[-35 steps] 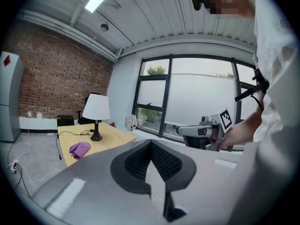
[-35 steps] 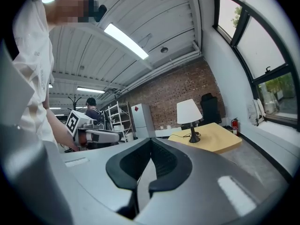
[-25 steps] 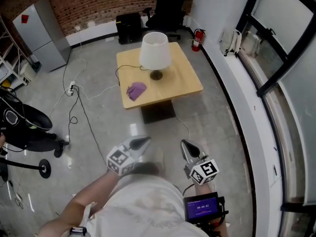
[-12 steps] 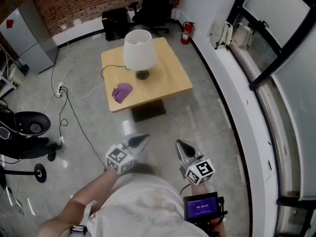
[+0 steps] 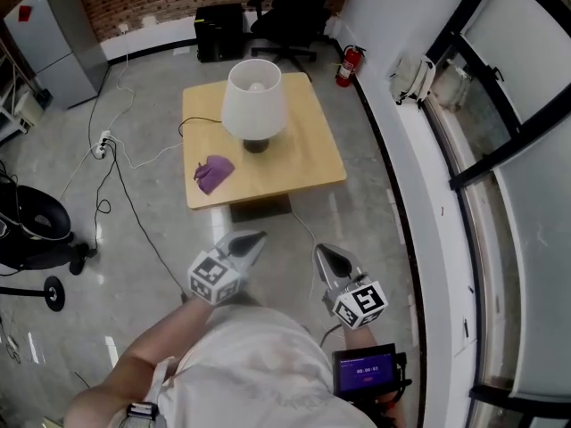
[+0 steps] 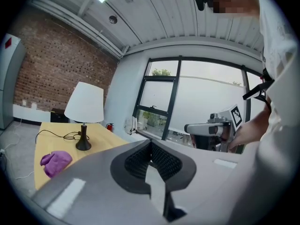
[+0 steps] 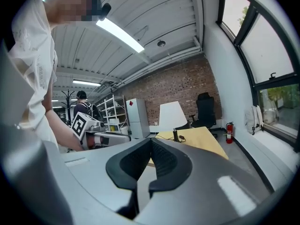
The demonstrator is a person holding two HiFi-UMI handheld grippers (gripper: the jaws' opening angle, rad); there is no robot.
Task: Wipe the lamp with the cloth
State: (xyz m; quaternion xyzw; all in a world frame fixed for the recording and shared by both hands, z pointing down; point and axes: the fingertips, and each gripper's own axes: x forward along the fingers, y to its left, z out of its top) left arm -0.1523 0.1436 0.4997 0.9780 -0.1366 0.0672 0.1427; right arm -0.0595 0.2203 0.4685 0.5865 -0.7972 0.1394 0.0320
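I am carrying both tools low and close to my body, pointing roughly level toward the table (image 5: 308, 154) at my 12 o'clock. That is a walking-up posture, I judge, not a working one. The left gripper (image 5: 252, 239) is showing its jaws pressed fully together with nothing between them, and the right gripper (image 5: 324, 255) is closed on nothing in the same way. I reckon they are shut simply because there is nothing within reach to take yet. The lamp (image 5: 254, 101) is standing upright toward the far middle of the tabletop, its cord (image 5: 192, 125) trailing off at its 9 o'clock. The purple cloth (image 5: 214, 171) is lying bunched at about the lamp's 7 o'clock, near the table's front left corner and apart from the base. It sits on my left tool's side, so that one looks like the natural pick for it. Compared with a second ago, the table is filling more of the head view and sitting nearer to me. I am now looking more steeply down into the shade. Both grippers are keeping the same closed, side-by-side carry.
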